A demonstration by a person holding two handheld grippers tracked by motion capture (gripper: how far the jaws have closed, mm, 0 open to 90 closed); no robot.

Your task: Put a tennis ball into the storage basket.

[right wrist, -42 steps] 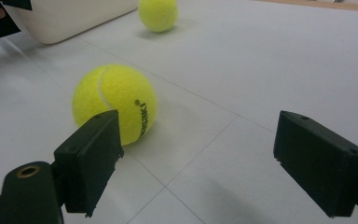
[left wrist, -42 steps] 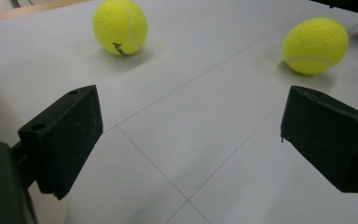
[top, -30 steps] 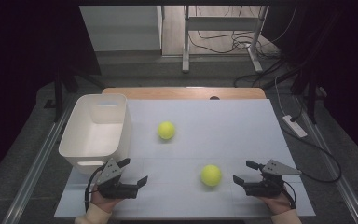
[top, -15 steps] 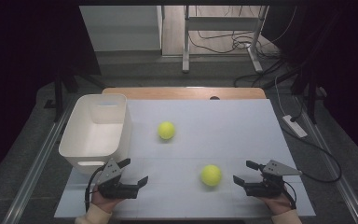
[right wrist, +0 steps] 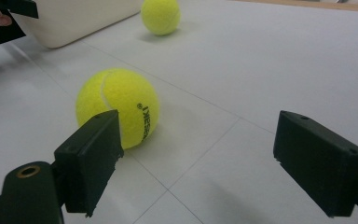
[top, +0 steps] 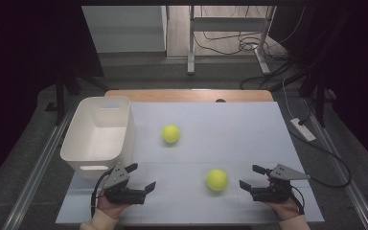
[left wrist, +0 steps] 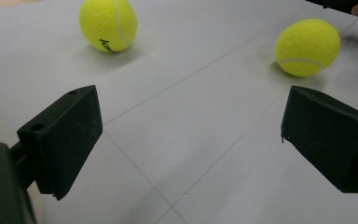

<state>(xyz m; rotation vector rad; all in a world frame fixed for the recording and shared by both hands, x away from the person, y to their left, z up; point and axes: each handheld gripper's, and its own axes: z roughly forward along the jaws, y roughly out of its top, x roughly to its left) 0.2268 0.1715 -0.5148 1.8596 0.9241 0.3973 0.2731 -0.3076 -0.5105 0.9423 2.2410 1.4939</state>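
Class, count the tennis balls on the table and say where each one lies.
2. One tennis ball lies mid-table, right of the white bin; the other tennis ball lies nearer the person, just left of the right gripper. The bin's visible inside holds none.

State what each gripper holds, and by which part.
Nothing. The left gripper and right gripper are open and empty; both balls lie free.
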